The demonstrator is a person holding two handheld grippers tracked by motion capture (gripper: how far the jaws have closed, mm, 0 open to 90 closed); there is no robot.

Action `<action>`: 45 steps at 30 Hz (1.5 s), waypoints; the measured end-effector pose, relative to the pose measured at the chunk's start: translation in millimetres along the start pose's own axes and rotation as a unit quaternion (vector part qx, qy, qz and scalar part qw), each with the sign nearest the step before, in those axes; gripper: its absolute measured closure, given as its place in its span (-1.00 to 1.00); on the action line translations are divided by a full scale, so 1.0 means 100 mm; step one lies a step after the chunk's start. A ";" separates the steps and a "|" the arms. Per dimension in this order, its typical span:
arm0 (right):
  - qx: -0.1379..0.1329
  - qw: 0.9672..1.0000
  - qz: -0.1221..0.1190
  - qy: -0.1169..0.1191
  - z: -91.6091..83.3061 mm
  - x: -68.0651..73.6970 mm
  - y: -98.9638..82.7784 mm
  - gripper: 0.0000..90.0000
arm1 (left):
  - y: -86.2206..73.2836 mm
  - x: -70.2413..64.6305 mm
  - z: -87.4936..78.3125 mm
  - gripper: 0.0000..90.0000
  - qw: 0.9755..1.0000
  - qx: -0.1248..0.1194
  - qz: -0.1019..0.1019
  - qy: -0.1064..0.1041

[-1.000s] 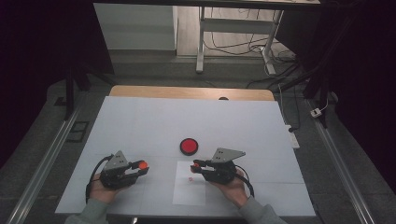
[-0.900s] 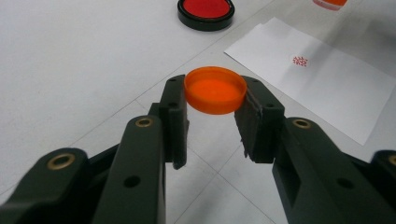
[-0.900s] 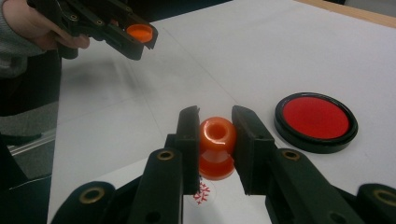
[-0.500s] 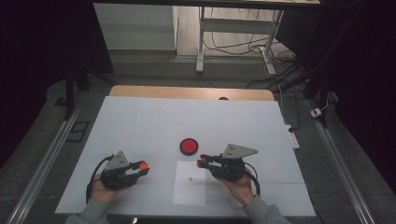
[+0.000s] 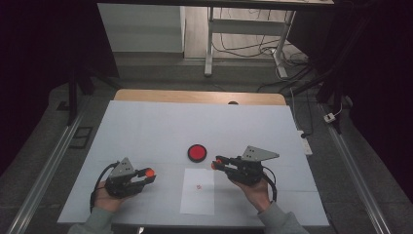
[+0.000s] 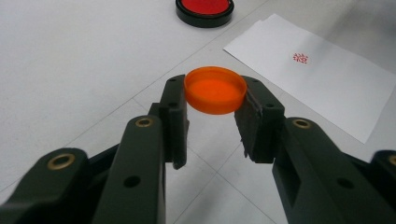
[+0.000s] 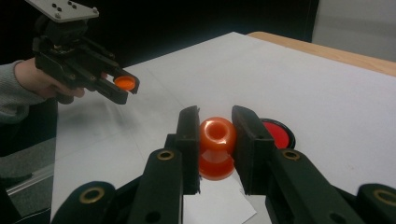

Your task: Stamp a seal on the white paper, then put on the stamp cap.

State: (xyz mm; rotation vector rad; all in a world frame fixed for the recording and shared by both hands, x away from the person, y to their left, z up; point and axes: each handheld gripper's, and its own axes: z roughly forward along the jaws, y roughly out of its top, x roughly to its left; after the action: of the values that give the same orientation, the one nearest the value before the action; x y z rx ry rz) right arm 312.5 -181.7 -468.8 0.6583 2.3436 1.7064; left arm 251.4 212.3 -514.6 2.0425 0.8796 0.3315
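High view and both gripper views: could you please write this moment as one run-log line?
left hand-held gripper: shut on orange cap | right hand-held gripper: shut on orange stamp | red ink pad: open | paper sheet: stamped

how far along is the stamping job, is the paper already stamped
Done: the white paper already bears a small red stamp mark, and the red ink pad lies open beside it. In hand: the right gripper is shut on the orange stamp, lifted off the paper, while the left gripper is shut on the orange cap. Left, most likely: putting the cap back on the stamp.
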 end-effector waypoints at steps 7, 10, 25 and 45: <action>-0.007 1.000 -0.002 -0.006 -0.05 -0.02 0.03 0.59 | 0.01 0.00 0.01 0.44 1.000 0.000 0.001 0.000; -0.006 1.000 -0.002 -0.006 -0.04 -0.02 0.03 0.59 | 0.01 0.00 0.01 0.44 1.000 0.000 0.002 0.000; -0.007 1.000 -0.005 -0.006 -0.03 -0.02 0.04 0.59 | 0.06 -0.02 0.03 0.44 1.000 -0.003 0.008 -0.003; -0.008 1.000 0.000 0.000 -0.01 -0.01 0.03 0.59 | 0.24 -0.10 0.13 0.44 0.999 -0.010 0.026 -0.018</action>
State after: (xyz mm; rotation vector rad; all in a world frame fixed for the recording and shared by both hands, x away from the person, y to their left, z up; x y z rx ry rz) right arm 313.5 -182.0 -465.5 0.6564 2.3280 1.7222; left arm 262.2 188.8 -502.2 2.0503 0.7996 0.3308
